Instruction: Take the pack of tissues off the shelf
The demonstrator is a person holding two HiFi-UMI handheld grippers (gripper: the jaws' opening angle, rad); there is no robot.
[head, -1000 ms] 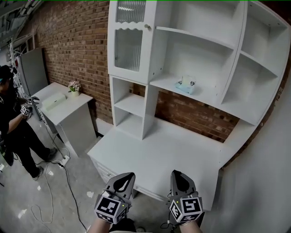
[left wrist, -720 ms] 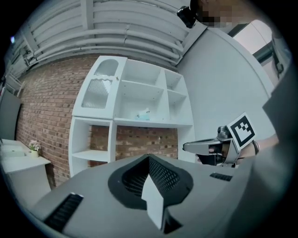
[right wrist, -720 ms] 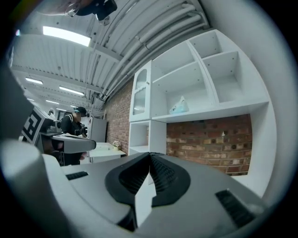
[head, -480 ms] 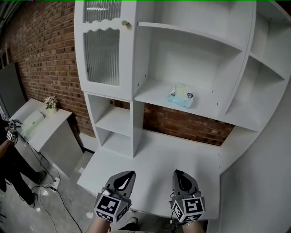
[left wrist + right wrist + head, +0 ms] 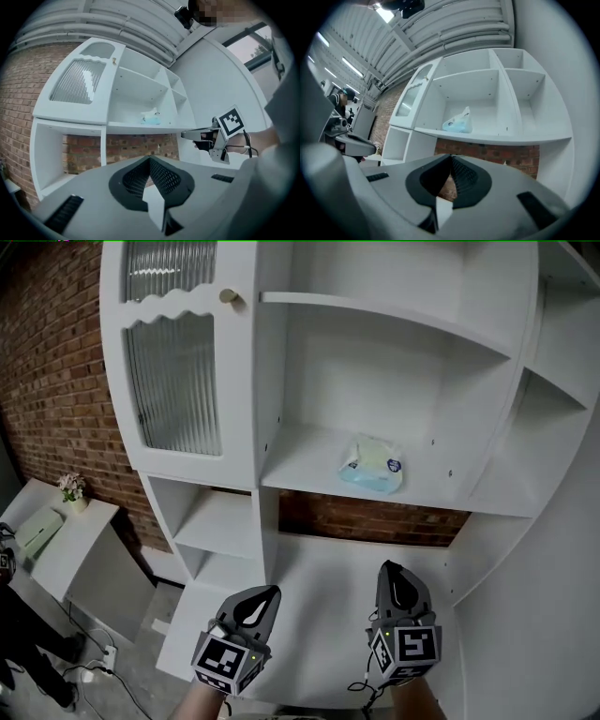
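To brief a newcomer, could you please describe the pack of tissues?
Start at the big white shelf unit against the brick wall. Right of its ribbed-glass door, the wide middle shelf holds the pack of tissues. It is a soft pale-blue packet, the only thing on these shelves.

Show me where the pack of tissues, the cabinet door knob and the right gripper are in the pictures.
pack of tissues [image 5: 373,465], head view, middle of its wrapper
cabinet door knob [image 5: 228,297], head view, centre of the knob
right gripper [image 5: 388,567], head view, tip where its shut jaws meet
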